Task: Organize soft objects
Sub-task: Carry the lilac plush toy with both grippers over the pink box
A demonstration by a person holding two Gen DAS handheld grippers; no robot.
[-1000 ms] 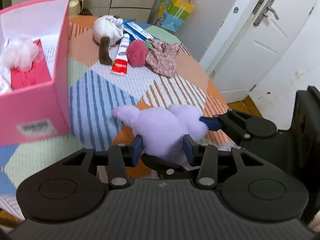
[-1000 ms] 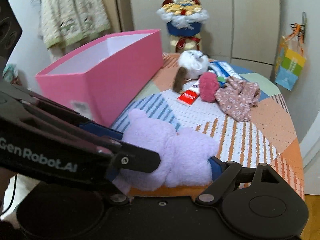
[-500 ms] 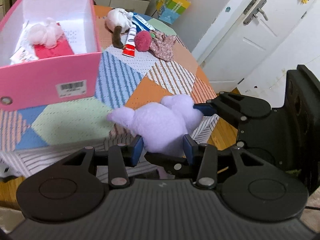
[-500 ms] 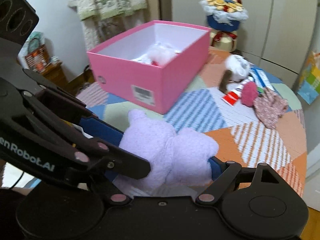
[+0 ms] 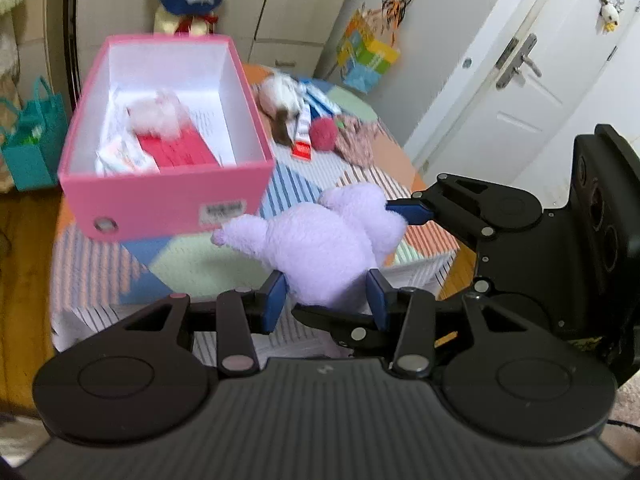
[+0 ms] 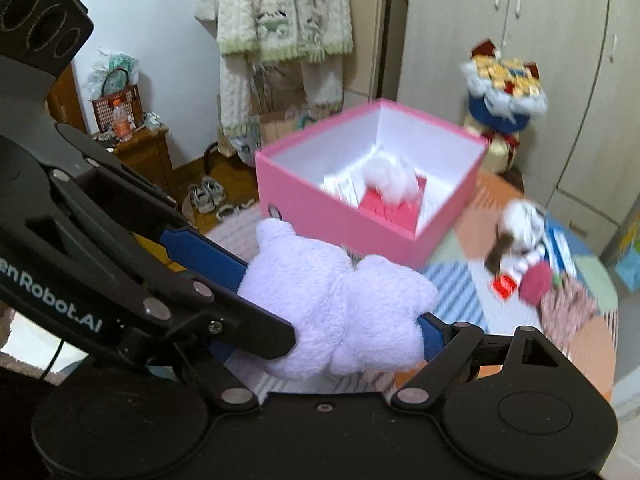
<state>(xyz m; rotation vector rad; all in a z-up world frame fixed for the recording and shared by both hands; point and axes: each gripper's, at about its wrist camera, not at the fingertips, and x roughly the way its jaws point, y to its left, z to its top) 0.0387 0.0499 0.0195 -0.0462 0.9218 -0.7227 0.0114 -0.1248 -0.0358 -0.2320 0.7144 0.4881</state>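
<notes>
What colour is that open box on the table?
Pink box, white inside; the left wrist view shows it best.

Upper right of the left wrist view: white panelled door (image 5: 532,92) with metal lever handle (image 5: 520,60). Top of the right wrist view: pale cupboard doors (image 6: 520,40), cream garments (image 6: 280,20) hung at upper centre. Left edge: small wooden cabinet (image 6: 144,152), wood floor (image 6: 224,184) below.

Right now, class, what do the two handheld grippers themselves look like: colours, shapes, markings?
Both the left gripper and the right gripper are matte black, with flat linkage arms, silver pivot pins, round discs on the body and blue finger pads. White lettering ending "Robot.AI" marks the left one's side. No sleeves or cables show.
</notes>
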